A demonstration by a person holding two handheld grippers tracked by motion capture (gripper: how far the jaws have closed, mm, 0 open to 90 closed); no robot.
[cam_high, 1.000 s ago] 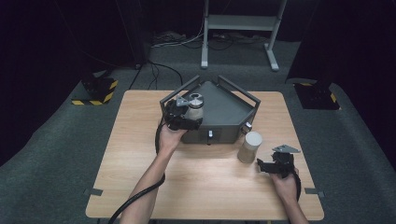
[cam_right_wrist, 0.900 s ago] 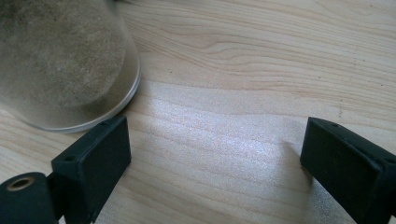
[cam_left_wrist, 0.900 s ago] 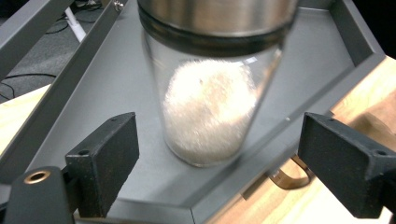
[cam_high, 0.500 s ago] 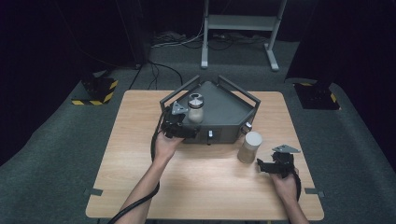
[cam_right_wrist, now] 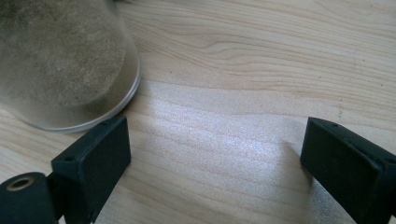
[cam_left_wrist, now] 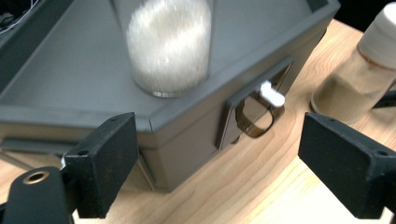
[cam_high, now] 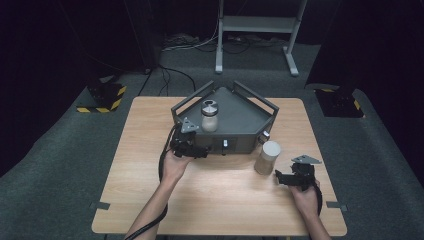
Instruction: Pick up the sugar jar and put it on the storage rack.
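A glass jar of white grains (cam_high: 209,116) with a metal lid stands upright in the grey handled tray (cam_high: 241,107). My left gripper (cam_high: 199,150) sits just in front of the tray's front-left wall, open, with nothing between its fingers. In the left gripper view the jar (cam_left_wrist: 168,51) rises beyond the tray's wall (cam_left_wrist: 187,149), and the left gripper (cam_left_wrist: 219,135) frames the tray's corner without touching it. A jar of brown powder (cam_high: 267,157) stands on the table to the right of the tray. My right gripper (cam_high: 280,178) rests open just near-right of it; that jar (cam_right_wrist: 60,60) stands past its left jaw.
A latch with a white tab (cam_left_wrist: 272,95) is set in the tray's front wall. Bar handles (cam_high: 190,98) rise along the tray's slanted sides. Bare wooden table (cam_high: 225,200) spreads in front of both hands. Beyond the table are cables and a metal stand (cam_high: 255,30).
My left gripper has drawn back from the white-grain jar toward the near side and sunk to the table in front of the tray. The jar stays in the tray. The right gripper has kept still.
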